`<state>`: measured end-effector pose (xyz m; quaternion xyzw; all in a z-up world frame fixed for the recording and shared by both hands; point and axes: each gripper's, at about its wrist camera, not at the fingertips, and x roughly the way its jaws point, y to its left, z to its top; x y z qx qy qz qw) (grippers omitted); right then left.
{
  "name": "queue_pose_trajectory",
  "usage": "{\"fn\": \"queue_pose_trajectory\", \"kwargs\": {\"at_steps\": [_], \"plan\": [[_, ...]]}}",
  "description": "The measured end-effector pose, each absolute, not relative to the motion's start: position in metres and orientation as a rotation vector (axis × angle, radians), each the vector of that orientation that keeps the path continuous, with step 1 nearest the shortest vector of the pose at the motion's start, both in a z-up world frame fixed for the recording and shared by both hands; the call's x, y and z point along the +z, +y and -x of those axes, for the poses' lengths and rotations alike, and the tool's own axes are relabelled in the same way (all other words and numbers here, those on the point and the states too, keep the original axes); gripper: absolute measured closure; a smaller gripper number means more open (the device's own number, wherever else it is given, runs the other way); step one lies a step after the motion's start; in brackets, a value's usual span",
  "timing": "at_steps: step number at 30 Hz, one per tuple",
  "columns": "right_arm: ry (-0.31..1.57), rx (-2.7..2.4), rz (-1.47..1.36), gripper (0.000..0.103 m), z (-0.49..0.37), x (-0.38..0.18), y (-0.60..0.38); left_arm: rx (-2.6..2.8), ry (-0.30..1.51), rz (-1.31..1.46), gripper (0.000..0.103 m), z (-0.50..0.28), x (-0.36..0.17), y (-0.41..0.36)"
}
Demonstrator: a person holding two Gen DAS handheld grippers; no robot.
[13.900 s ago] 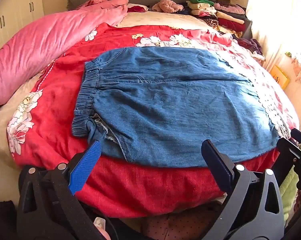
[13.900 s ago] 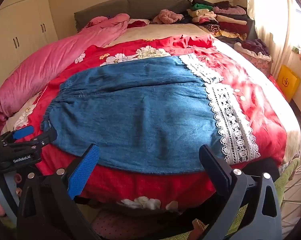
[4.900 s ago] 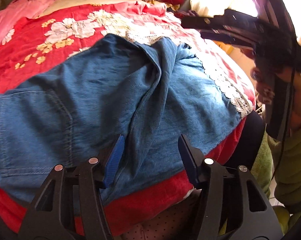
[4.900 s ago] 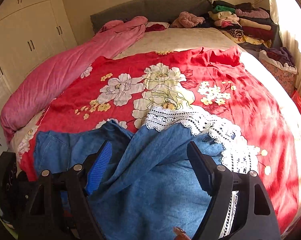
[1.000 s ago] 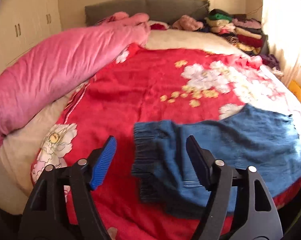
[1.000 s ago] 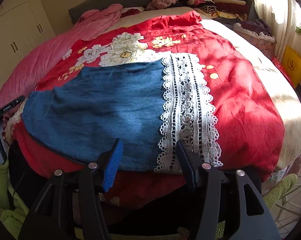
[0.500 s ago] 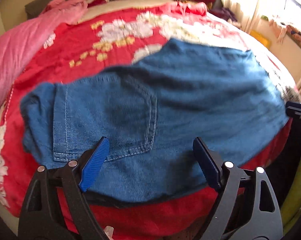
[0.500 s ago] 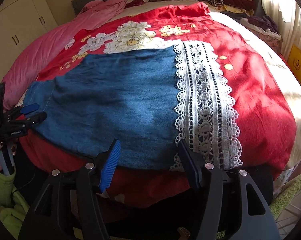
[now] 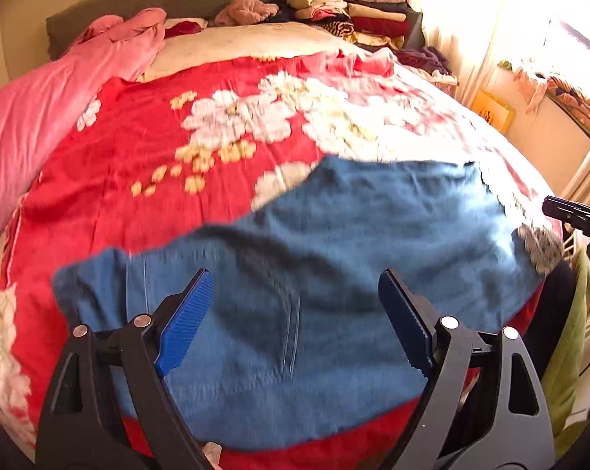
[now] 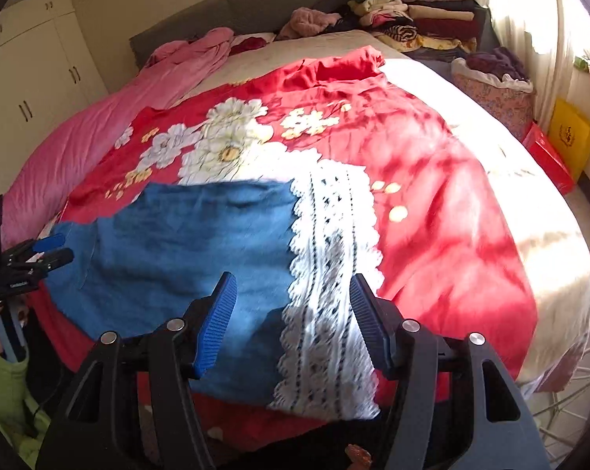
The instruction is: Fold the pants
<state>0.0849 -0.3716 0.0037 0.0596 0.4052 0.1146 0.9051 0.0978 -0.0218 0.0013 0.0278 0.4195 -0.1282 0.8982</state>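
The blue denim pants (image 9: 334,274) lie folded lengthwise near the front edge of the red flowered bedspread (image 9: 146,145), back pocket up, waist at the left. Their white lace hem (image 10: 326,274) is at the right end. My left gripper (image 9: 295,313) is open and empty above the pocket area, not touching the cloth. My right gripper (image 10: 293,313) is open and empty above the lace hem and the denim (image 10: 185,243) beside it. Each gripper shows at the edge of the other's view, the left (image 10: 32,258) and the right (image 9: 577,215).
A pink quilt (image 9: 40,109) lies along the left side of the bed. Stacked folded clothes (image 9: 353,11) sit at the headboard. A basket of clothes (image 10: 494,82) and a yellow box (image 10: 573,137) stand on the floor at the right. White wardrobe doors (image 10: 32,78) are at the left.
The pants went from spread wide to folded lengthwise. In the last half second both grippers have drawn back and tilted up a little, staying open; the pants lie as they were.
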Motion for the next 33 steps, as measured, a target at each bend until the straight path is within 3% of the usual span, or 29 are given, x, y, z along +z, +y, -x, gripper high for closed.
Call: {"fn": "queue_pose_trajectory", "kwargs": {"at_steps": [10, 20, 21, 22, 23, 24, 25, 33], "plan": [[0.955, 0.250, -0.273, 0.045, -0.178, -0.025, -0.399, -0.299, 0.924, 0.007, 0.024, -0.187, -0.010, -0.044], [1.004, 0.336, -0.311, 0.047, -0.199, -0.054, -0.396, -0.331, 1.012, 0.084, 0.024, -0.233, -0.057, -0.064], [1.001, 0.352, -0.308, 0.058, -0.198, -0.054, -0.395, -0.330, 1.010, 0.079, 0.030, -0.232, -0.058, -0.066], [0.999, 0.373, -0.304, 0.069, -0.196, -0.055, -0.394, -0.338, 1.007, 0.072, 0.054, -0.229, -0.058, -0.069], [0.990, 0.390, -0.307, 0.075, -0.195, -0.054, -0.394, -0.344, 1.002, 0.065, 0.067, -0.227, -0.056, -0.071], [0.973, 0.401, -0.314, 0.084, -0.193, -0.053, -0.394, -0.352, 1.001, 0.069, 0.092, -0.226, -0.054, -0.071], [0.953, 0.413, -0.318, 0.087, -0.190, -0.049, -0.395, -0.364, 1.000, 0.086, 0.098, -0.225, -0.051, -0.071], [0.814, 0.399, -0.204, 0.088, -0.203, -0.004, -0.392, -0.328, 0.915, 0.079, 0.101, -0.236, -0.022, -0.075]]}}
